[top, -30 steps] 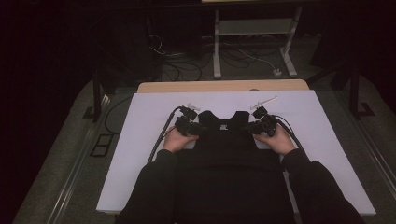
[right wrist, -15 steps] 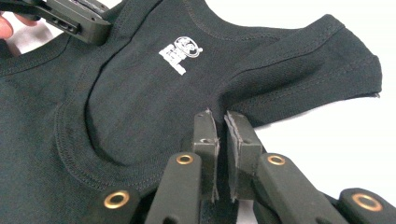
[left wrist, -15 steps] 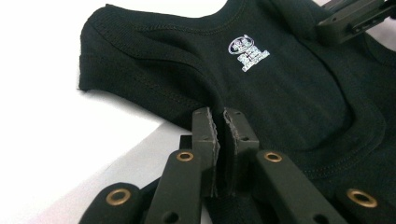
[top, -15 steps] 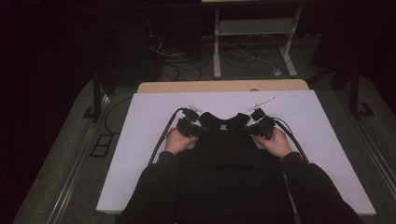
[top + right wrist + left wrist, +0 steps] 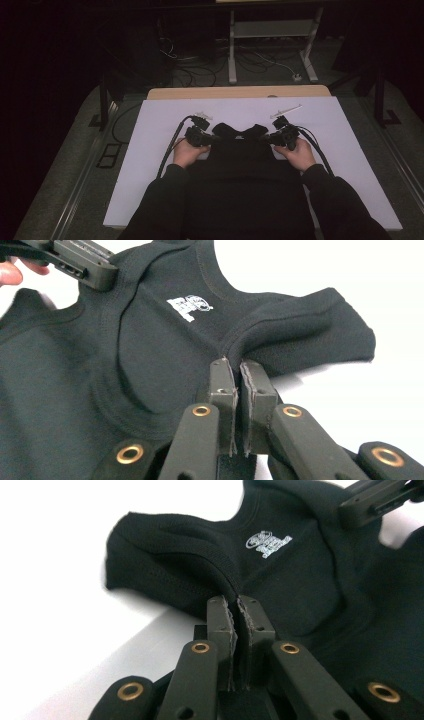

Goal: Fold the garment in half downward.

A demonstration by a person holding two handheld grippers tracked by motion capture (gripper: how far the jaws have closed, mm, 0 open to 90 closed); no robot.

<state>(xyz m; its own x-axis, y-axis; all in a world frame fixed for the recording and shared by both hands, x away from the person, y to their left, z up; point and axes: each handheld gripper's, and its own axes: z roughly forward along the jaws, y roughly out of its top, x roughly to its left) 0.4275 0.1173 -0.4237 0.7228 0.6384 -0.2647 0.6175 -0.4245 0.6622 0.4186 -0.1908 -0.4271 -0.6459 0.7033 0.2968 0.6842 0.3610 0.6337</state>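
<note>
So the black tank top (image 5: 240, 165) is lying flat on the white table cover (image 5: 350, 150), lower-middle of the high view, neckline pointing to the top of the frame and the hem running off the bottom edge btw the person's sleeves. Small white logo print (image 5: 268, 542) sits just under the neck opening.

Left gripper (image 5: 235, 615): jaws have just been closing and are now clamped on the armhole seam right where the shoulder strap starts, fabric puckered up btw the pads. Right gripper (image 5: 235, 375) does the mirror thing on the other strap, same deal, jaws just closed w/ a ridge of cloth pinched in them. In the high view they sit at center-left (image 5: 207, 140) and center-right (image 5: 272, 139), each pointing inward at the garment.

Why grab there imo: pinching both shoulders symmetrically lets you lift or fold the top w/o it twisting, and the ribbed seam is thicker so it prob won't slip out. Each gripper also pokes into the upper corner of the other's view, so they're pretty close across the neck.

Next move is likely a lift or fold toward the hem, but that's a guess. Only risk I see is grabbing one layer only.
</note>
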